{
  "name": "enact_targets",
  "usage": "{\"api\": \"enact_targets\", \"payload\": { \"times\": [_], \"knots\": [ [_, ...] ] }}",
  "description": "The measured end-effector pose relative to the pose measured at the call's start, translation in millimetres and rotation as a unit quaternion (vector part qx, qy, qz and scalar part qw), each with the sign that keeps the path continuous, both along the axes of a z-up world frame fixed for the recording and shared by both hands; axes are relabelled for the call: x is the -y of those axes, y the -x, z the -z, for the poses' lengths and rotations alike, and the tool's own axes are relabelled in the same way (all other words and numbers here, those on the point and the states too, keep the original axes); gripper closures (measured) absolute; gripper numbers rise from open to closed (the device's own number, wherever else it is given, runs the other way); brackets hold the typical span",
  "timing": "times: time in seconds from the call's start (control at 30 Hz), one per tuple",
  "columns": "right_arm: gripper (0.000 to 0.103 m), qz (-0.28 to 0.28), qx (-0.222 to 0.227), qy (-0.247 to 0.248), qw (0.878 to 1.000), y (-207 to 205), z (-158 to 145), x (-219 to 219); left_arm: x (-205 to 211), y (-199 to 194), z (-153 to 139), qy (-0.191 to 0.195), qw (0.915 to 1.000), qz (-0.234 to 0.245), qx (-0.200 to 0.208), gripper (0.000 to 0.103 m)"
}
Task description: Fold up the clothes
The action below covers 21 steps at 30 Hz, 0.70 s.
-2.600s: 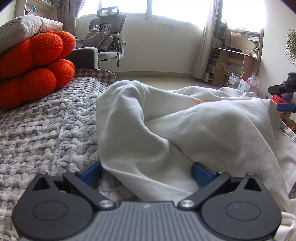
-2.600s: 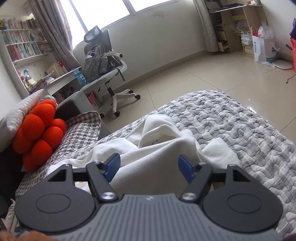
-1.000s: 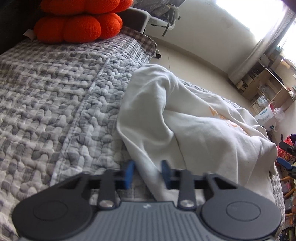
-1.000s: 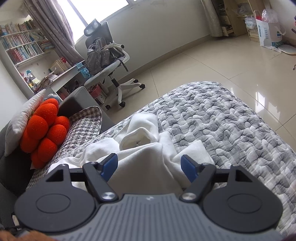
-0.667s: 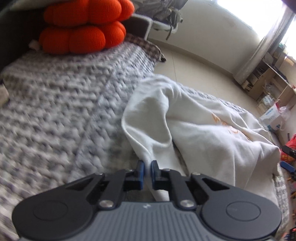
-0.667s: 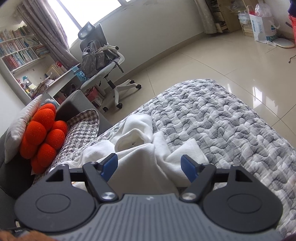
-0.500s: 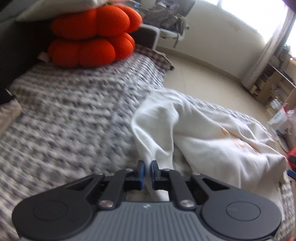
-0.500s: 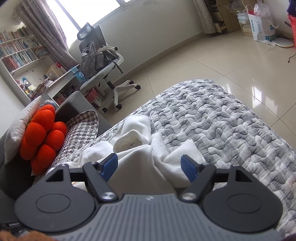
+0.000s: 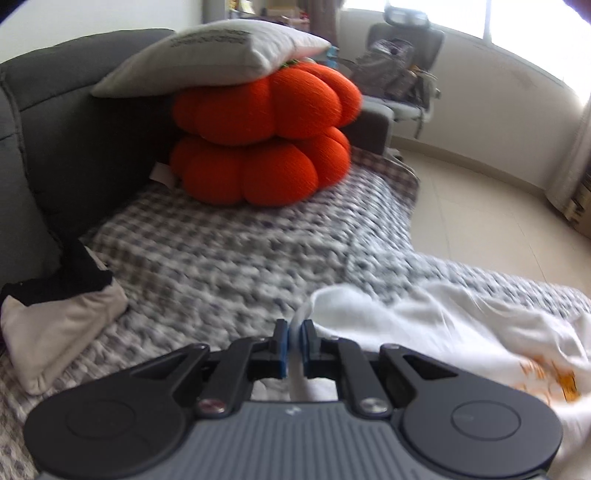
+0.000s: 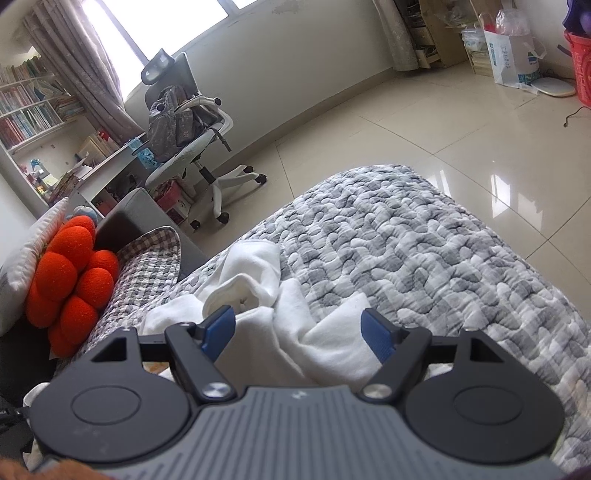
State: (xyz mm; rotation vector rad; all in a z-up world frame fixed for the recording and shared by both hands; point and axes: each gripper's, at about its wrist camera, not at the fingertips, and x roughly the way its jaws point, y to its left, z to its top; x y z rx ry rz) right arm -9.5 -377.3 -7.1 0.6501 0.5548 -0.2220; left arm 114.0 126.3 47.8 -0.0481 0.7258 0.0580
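We see both views lit by daylight from the windows [image 10: 155, 14] far beyond the jaws, which are blown out to plain white. In the left wrist view motion blur smears the quilt [image 9: 236, 258], the orange cushion [image 9: 258, 136] ahead of the jaws and the white garment [image 9: 443, 325] to their right. The right wrist view is sharp, with window glare mirrored on the floor tiles [image 10: 498, 184] well beyond the jaws. Fisheye bending curves walls and floor lines, and the corners go dark.
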Motion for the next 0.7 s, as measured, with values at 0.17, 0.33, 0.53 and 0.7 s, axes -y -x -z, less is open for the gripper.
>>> {"api": "enact_targets", "payload": {
  "times": [0.17, 0.33, 0.53, 0.7],
  "knots": [
    [0.025, 0.011, -0.003, 0.002, 1.000, -6.4, 3.3, 9.6, -9.7, -18.9, 3.6, -0.005, 0.9989, -0.045, 0.013, 0.096],
    [0.025, 0.021, -0.011, 0.013, 1.000, -14.8, 7.9, 17.9, -23.0, -41.2, 7.9, 0.002, 0.9958, -0.090, 0.020, 0.096],
    [0.025, 0.025, -0.026, 0.035, 0.999, -25.0, 14.8, 21.5, -30.5, -65.8, 17.8, -0.001, 0.9916, -0.128, 0.018, 0.098],
    [0.025, 0.011, -0.032, 0.036, 0.999, -32.3, 17.1, 18.1, -34.3, -79.9, 34.8, 0.025, 0.9923, -0.121, -0.013, 0.095]
  ]
}}
